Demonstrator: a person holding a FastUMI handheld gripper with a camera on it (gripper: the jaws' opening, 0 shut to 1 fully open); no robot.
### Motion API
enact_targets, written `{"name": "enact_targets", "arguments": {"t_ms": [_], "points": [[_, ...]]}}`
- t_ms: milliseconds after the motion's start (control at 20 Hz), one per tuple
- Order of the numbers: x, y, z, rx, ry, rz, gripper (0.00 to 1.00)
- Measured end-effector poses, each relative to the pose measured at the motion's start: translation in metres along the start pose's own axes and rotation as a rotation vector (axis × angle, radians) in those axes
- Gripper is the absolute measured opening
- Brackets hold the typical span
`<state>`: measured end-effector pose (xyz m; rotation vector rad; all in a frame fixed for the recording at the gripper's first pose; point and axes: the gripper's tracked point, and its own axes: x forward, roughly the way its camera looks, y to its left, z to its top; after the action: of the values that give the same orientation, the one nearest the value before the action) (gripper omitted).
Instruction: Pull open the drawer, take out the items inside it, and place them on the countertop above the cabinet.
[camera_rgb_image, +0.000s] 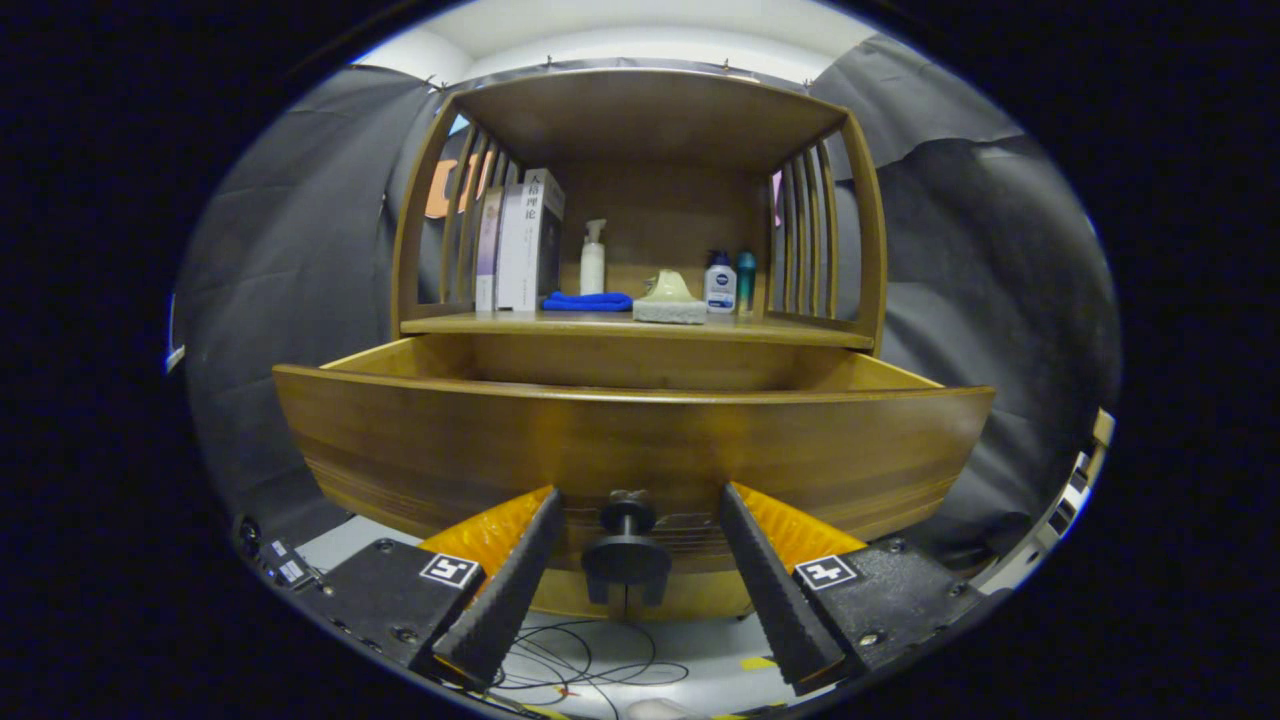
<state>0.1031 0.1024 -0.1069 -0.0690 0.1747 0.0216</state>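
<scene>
I am in the first step, or just at its end: the drawer (630, 440) stands pulled out of the cabinet toward me, its curved wooden front filling the space ahead of my fingers. My hand-held gripper (637, 540) is spread wide, its two ridged black fingers (515, 575) standing well apart on either side of the dark round knob (626, 555) on the drawer front. Neither finger touches the knob; it sits free in the gap between them.

From this low angle I see the drawer's front and the upper part of its inner walls, but not its floor, so I cannot tell what lies inside. Above it the countertop (800, 332) already carries books (520, 240), a white pump bottle (593, 258), a blue cloth (587, 301), a pale sponge-like block (669, 300) and two small bottles (730, 281), with some bare wood at its front edge.

I judge the pull far enough along to reach in. The next move calls for drawing back clear of the knob, lifting over the front edge, and tipping the fingers down so I can see the contents before closing on anything.

I am holding the tool low and roughly level, pointed straight at the drawer front, centred on the knob, with cables (560, 660) on the floor beneath.
</scene>
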Motion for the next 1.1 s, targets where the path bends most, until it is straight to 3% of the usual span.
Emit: {"name": "enact_targets", "arguments": {"t_ms": [200,1100], "points": [[0.006,0.001,0.001,0.008,0.006,0.005,1.0],[0.112,0.003,0.035,0.024,0.003,0.001,1.0]]}}
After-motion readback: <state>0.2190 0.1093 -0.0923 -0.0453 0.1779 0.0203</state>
